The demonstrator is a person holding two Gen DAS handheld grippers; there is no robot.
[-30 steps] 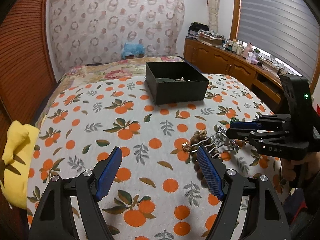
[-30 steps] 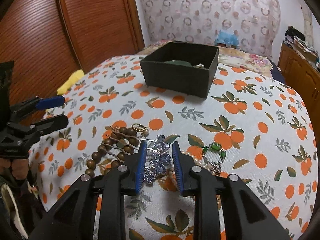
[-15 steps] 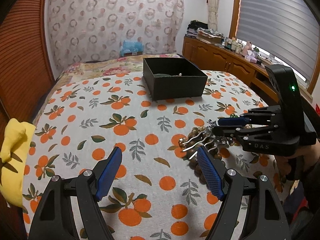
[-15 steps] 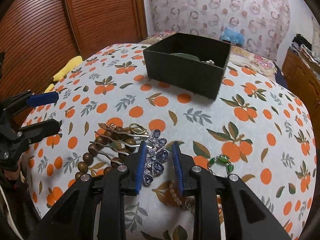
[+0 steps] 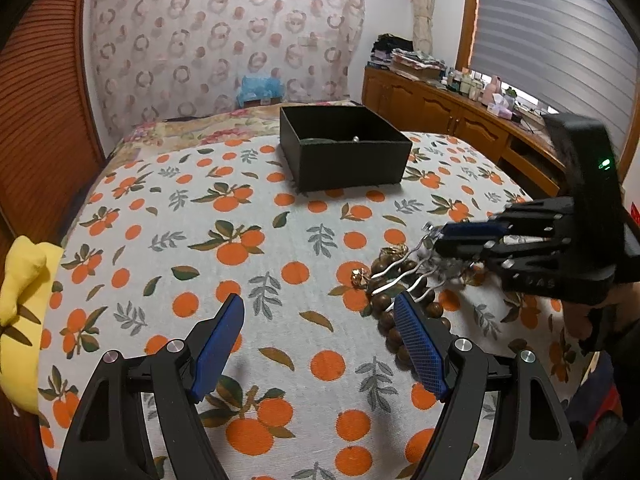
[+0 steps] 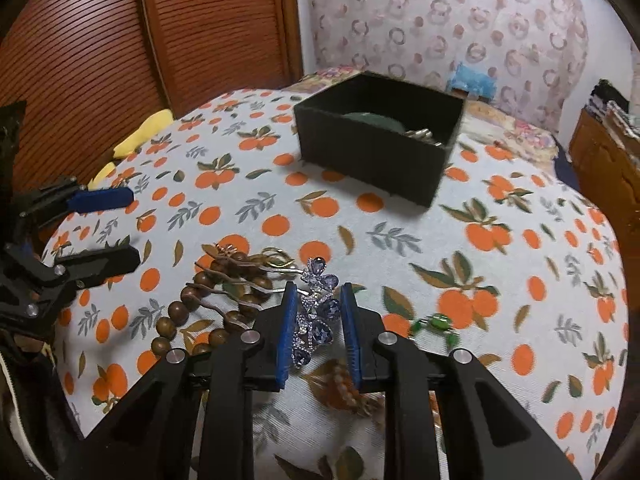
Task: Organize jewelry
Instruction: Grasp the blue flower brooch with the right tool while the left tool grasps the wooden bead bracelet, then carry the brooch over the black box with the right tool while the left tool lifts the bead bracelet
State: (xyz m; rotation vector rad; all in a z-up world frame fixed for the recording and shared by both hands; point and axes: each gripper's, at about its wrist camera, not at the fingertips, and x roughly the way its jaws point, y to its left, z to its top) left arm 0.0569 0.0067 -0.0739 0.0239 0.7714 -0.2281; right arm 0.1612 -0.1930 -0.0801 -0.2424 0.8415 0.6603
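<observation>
I have the right gripper [image 6: 316, 322] closed in around a blue crystal hair comb [image 6: 314, 312]; its jaws have just been narrowing, and the jewelled head now sits between the blue pads, which look to be touching it on both sides. In the left wrist view the comb's wavy silver prongs [image 5: 404, 276] stick out of that gripper over the pile, so I judge it lifted or nearly so. My left gripper [image 5: 320, 344] hangs with its jaws wide and nothing between them, over bare tablecloth [image 5: 240, 240] just beside the pile.

As for progress: the black box [image 6: 372, 160] at the far side of the table already holds a dark green piece and something metallic, so a couple of items seem sorted. Still out on the cloth are the brown wooden bead bracelet [image 6: 200, 312], a gold ring [image 6: 276, 258], a green stone bracelet [image 6: 434, 326] and a pale bead strand [image 6: 348, 388] under my right fingers. I judge the job under half done, with the comb the next piece to go to the box.
</observation>
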